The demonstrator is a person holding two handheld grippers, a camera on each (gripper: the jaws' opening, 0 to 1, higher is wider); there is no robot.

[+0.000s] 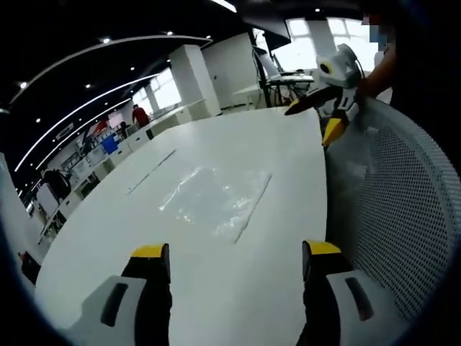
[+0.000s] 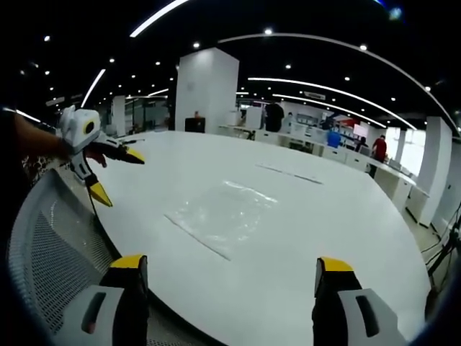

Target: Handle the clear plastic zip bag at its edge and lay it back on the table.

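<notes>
In the left gripper view, a large white table (image 1: 216, 245) fills the middle of the frame. At the bottom, the left gripper (image 1: 236, 259) rises with its two yellow-tipped jaws spread wide, nothing between them, hovering over bare tabletop. Just above them, around the centre of the frame, the clear plastic zip bag (image 1: 215, 198) lies flat on the table, its zip edge running along its right side. Further right, a white mesh chair back (image 1: 400, 209) curves down the right edge. In the upper right, the right gripper (image 1: 325, 119) is held in a person's hand beyond the table's edge, jaws apart.

In the right gripper view, the left gripper (image 2: 119, 176) appears at the upper left, held in a hand (image 2: 43, 140), its yellow-tipped jaws open and empty above the mesh chair back (image 2: 50, 252) in the lower left. The zip bag (image 2: 220, 213) lies flat at the centre on the table (image 2: 324, 216). At the bottom, the right gripper (image 2: 234, 270) has its jaws spread wide, holding nothing. People (image 2: 379, 148) stand at desks in the upper right.
</notes>
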